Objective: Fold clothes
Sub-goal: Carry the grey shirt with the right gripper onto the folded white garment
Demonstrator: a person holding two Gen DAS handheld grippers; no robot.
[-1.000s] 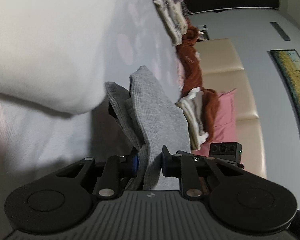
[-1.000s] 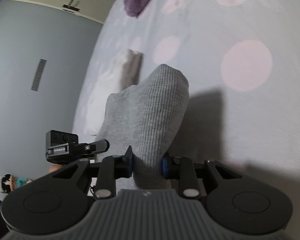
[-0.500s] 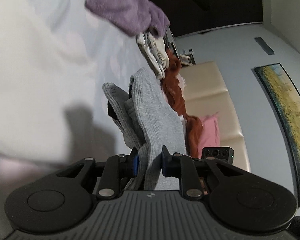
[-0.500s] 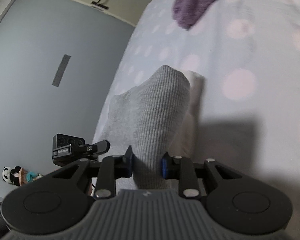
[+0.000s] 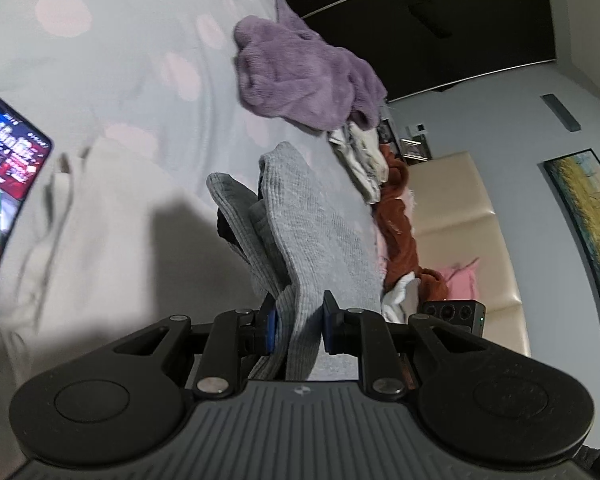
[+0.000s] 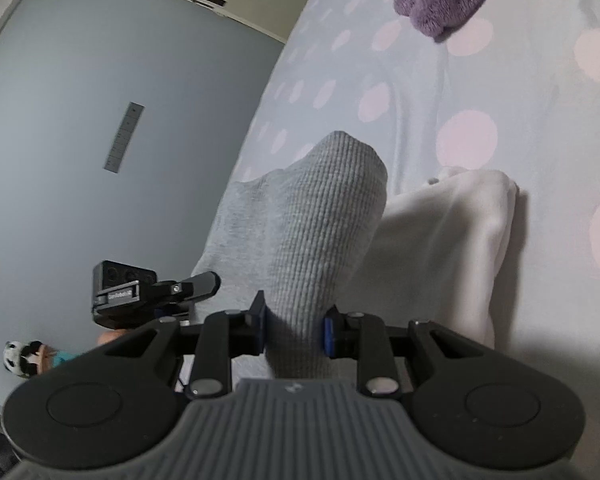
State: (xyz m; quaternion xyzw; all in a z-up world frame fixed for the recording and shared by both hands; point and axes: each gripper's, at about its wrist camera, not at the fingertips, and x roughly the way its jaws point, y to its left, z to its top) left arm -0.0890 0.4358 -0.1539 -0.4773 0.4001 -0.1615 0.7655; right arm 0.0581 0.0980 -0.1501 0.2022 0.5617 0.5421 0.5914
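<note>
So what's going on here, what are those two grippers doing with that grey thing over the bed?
A person is folding laundry with a handheld gripper in each hand. The left gripper and the right gripper are each shut on part of a grey ribbed garment, holding it up above a spotted bedsheet. A white garment lies on the sheet just below. A purple fleece and a heap of unfolded clothes wait further back, and a phone with its screen lit lies at the edge.
</note>
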